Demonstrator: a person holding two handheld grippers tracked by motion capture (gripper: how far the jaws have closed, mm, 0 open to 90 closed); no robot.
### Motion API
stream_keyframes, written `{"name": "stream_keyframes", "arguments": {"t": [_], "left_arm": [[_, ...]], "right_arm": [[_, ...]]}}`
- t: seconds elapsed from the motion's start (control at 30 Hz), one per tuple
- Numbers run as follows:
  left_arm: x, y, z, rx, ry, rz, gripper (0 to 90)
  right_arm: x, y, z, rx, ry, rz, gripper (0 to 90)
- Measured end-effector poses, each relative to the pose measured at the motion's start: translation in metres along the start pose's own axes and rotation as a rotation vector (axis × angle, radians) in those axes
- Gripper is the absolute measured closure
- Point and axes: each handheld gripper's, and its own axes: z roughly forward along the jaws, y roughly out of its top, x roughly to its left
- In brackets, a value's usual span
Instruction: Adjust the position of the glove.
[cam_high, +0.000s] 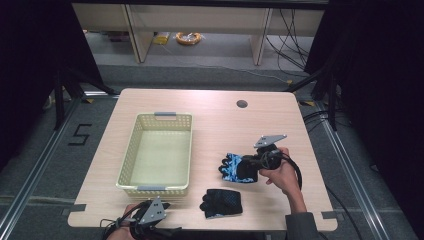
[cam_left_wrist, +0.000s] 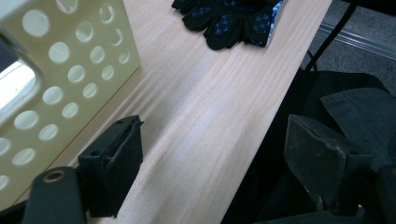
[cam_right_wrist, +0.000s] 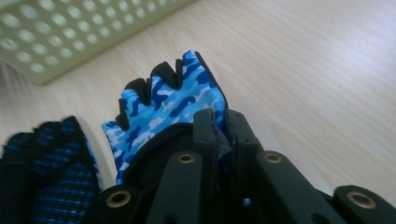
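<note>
Right gripper (cam_right_wrist: 219, 133) pinches only the cuff edge of the blue camo fingerless glove (cam_right_wrist: 163, 100), left gripper (cam_left_wrist: 205, 175) idle with jaws spread; thin bite could slip before the basket (cam_high: 156, 150).

Wooden table (cam_high: 215, 107): basket (cam_high: 156, 187), black glove (cam_high: 222, 202).

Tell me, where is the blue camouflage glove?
The blue glove is pinched in the right gripper, right of the basket in the high view, behind the black glove.
</note>
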Motion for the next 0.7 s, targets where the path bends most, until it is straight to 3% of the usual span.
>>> {"name": "stream_keyframes", "arguments": {"t": [0.03, 0.23, 0.27, 0.4, 0.47, 0.53, 0.7], "left_arm": [[0.0, 0.0, 0.0, -0.003, 0.004, -0.002, 18.9], [0.0, 0.0, 0.0, -0.002, 0.006, -0.003, 19.0], [0.0, 0.0, 0.0, -0.002, 0.006, 0.0, 19.0], [0.0, 0.0, 0.0, -0.003, 0.009, -0.001, 18.9], [0.0, 0.0, 0.0, -0.002, 0.004, 0.0, 19.0], [0.0, 0.0, 0.0, -0.003, 0.008, -0.003, 19.0], [0.0, 0.0, 0.0, -0.005, 0.005, -0.004, 19.0]], "right_arm": [[0.005, 0.005, -0.008, -0.007, 0.022, -0.014, 84.7], [0.022, 0.01, -0.022, -0.079, 0.089, -0.047, 84.7], [0.026, 0.009, -0.024, -0.077, 0.098, -0.033, 84.7], [0.038, 0.006, -0.025, -0.08, 0.159, -0.063, 84.7], [0.044, 0.004, -0.026, -0.087, 0.175, -0.038, 84.7], [0.048, 0.002, -0.026, -0.086, 0.189, -0.06, 84.7], [0.061, -0.006, -0.017, -0.053, 0.242, -0.052, 84.6]]}}
